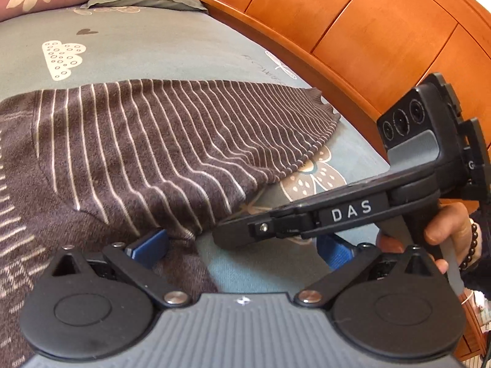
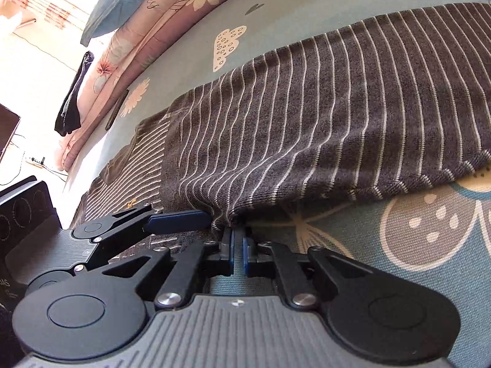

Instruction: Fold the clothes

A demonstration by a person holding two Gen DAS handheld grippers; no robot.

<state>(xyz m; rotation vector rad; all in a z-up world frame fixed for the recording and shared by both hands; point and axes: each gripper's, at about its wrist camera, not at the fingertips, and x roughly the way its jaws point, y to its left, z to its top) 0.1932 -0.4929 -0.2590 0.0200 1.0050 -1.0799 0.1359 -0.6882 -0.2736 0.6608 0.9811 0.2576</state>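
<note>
The striped sweater [image 2: 322,116] lies on the bed [image 2: 399,260], its near edge pinched thinly by the right gripper [image 2: 237,239]; beside it, the left gripper [image 1: 242,245] spread apart holds nothing, so lifting could slip the fabric free.

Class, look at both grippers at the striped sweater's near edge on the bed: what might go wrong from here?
1. The right gripper pinches only a thin fold of the sweater; it may slip when lifted.
2. The left gripper is open with its fingers astride the hem, gripping nothing, so lifting now could skew the fold.
</note>
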